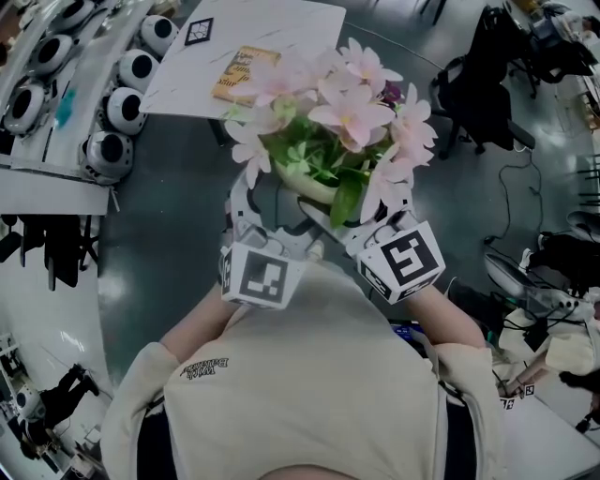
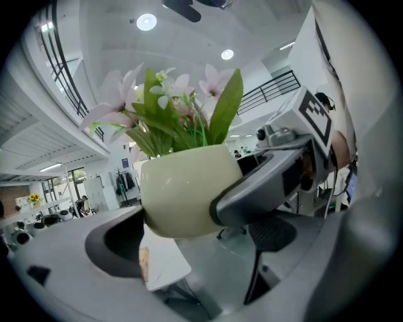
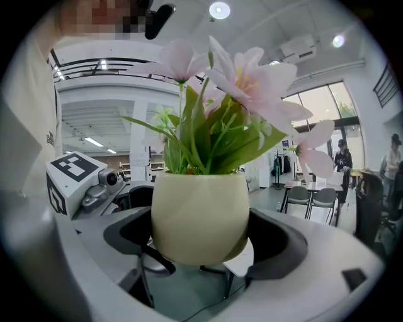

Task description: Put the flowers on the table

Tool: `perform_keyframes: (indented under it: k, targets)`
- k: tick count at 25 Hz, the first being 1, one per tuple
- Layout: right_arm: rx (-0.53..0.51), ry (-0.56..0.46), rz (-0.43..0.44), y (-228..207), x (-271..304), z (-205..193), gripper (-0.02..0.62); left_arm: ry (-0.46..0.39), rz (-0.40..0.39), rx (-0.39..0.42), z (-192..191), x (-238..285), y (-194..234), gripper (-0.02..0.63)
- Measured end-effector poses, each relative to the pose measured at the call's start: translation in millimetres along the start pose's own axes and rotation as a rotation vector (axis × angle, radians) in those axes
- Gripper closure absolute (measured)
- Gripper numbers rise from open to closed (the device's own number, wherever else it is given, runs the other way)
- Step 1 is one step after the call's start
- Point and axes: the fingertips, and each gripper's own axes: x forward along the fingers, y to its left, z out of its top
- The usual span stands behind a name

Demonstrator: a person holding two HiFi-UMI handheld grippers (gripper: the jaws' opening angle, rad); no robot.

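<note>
A cream pot (image 1: 314,185) of pink flowers (image 1: 349,105) is held up over the grey floor, close to my chest. The right gripper (image 3: 204,240) is shut on the pot (image 3: 200,214), with a jaw against each side. The left gripper (image 2: 233,251) stands open: its left jaw touches the pot (image 2: 182,198), while its right jaw is well clear of it. One of the right gripper's fingers (image 2: 258,188) presses the pot's other side. In the head view both grippers (image 1: 258,216) (image 1: 373,225) sit under the blooms. The white table (image 1: 281,28) lies just beyond.
On the table lie a yellow booklet (image 1: 244,73) and a square marker card (image 1: 199,31). A rack of round white devices (image 1: 112,108) runs along the left. A dark chair (image 1: 478,84) and floor cables (image 1: 511,202) are on the right.
</note>
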Motion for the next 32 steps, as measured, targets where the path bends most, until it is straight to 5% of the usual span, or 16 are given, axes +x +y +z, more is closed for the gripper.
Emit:
perform_keyframes:
  k: [32]
  targets:
    - [0.002, -0.048, 0.022, -70.9, -32.6, -16.3, 0.126, 0.000, 0.032, 0.058, 14.6, 67.9, -36.5, 0.117]
